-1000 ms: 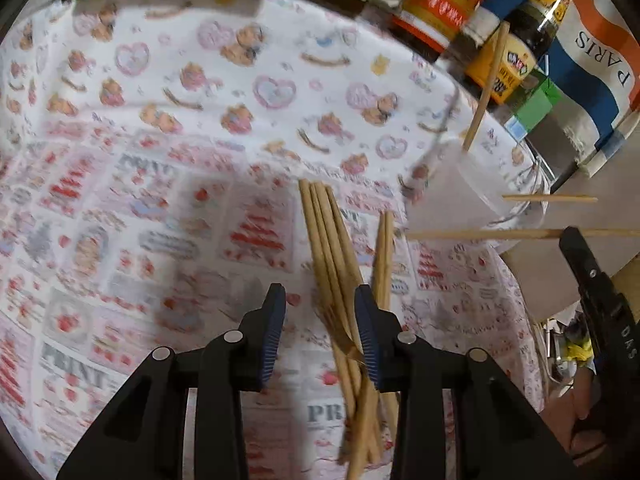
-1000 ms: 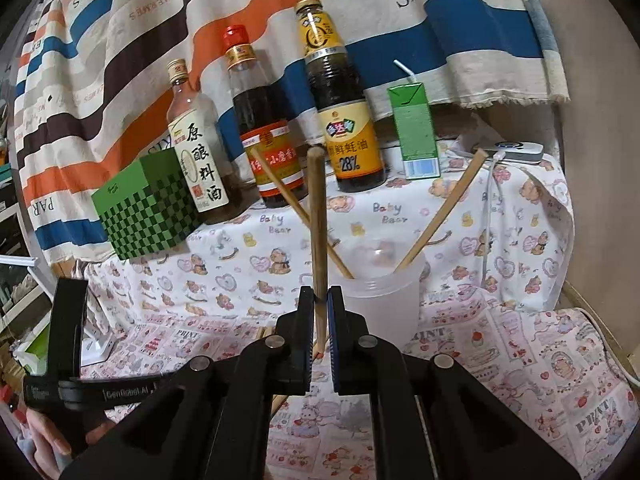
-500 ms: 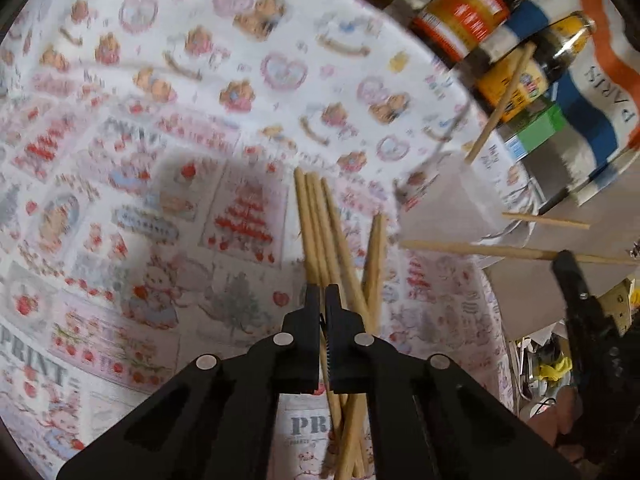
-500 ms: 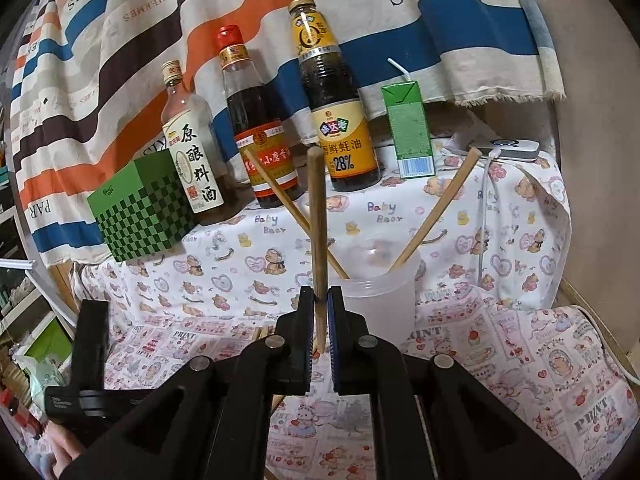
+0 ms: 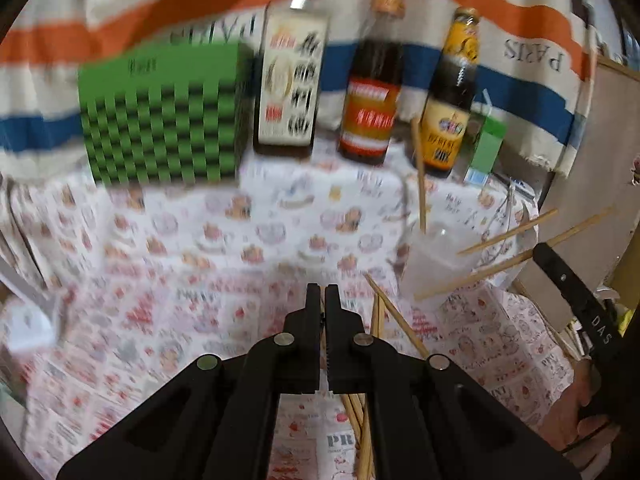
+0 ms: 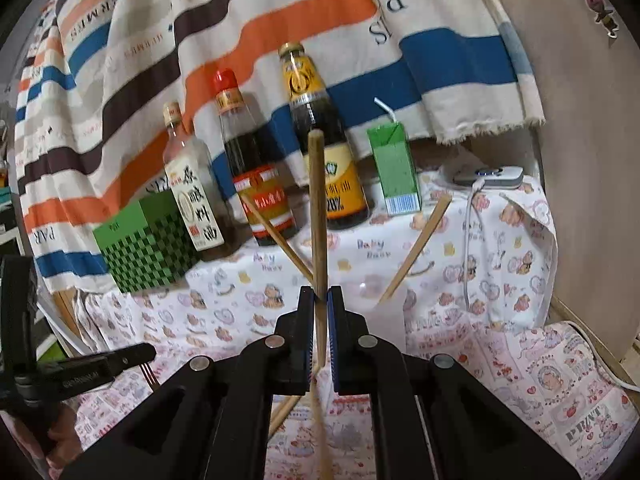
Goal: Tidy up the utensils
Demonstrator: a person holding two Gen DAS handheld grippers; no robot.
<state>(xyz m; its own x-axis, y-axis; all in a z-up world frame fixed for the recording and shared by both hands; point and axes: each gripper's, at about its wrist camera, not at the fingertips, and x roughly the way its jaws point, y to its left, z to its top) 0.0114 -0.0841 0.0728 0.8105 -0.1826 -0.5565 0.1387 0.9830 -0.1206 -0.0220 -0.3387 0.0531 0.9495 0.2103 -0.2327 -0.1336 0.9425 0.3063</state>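
jaws pinch chopstick [image 6: 318, 216], cloth [image 6: 400, 8] reads "paris"

Matt wooden chopstick [image 6: 318, 208], translucent plastic cup [image 5: 434, 258]

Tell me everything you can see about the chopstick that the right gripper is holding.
The light brown wooden chopstick is a plain, slender round stick with a blunt top end. It stands nearly upright, clamped low on its length by the right gripper, and continues below the gripper. It is held above the patterned tablecloth, in front of the dark sauce bottles, next to the clear plastic cup. Only the gripper visibly touches it.
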